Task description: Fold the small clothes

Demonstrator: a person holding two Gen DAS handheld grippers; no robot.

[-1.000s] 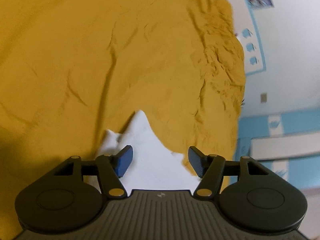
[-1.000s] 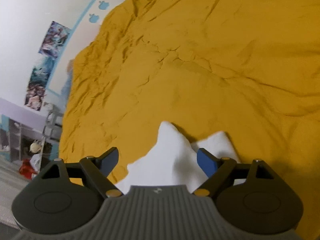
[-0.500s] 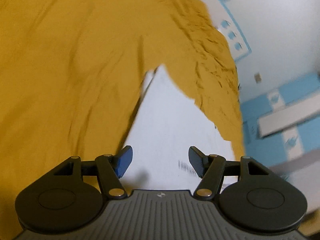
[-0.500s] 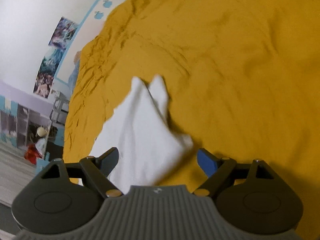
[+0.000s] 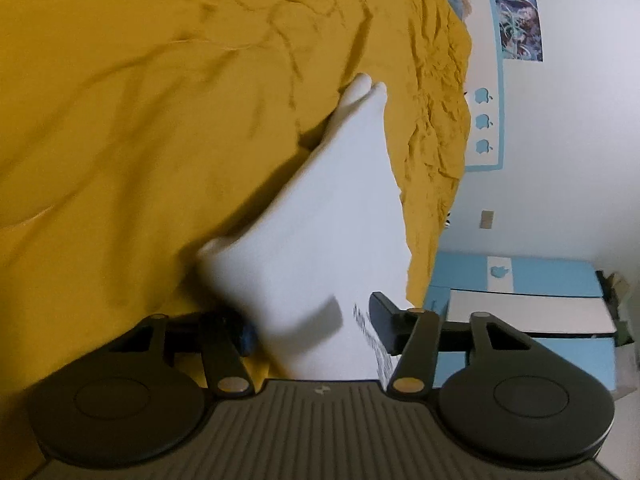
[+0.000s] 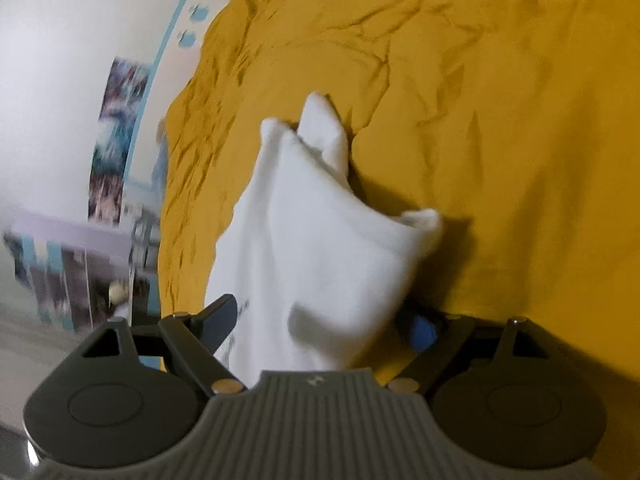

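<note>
Yellow cloth [image 5: 160,128] covers the bed, and it is full of wrinkles. White clothes [image 5: 332,220] lie on it near the bed's edge. They look like a pair of socks, with two pointed tips reaching away from the cameras. The white clothes [image 6: 320,232] also reach back between the fingers of both tools.

The left hand-held gripper [image 5: 312,326] has its fingers spread wide, and the white cloth lies between them. The pictures do not show if it is pinching the cloth. The right hand-held gripper [image 6: 324,320] is wide open too, with cloth between its fingers, and I cannot tell if it is holding on.

Past the edge of the bed there is a white wall [image 5: 580,140] with a poster [image 5: 520,28] and little blue apple shapes [image 5: 484,122]. Blue and white furniture [image 5: 532,300] stands low by that wall. Most of the yellow cloth away from the edge has nothing on it.
</note>
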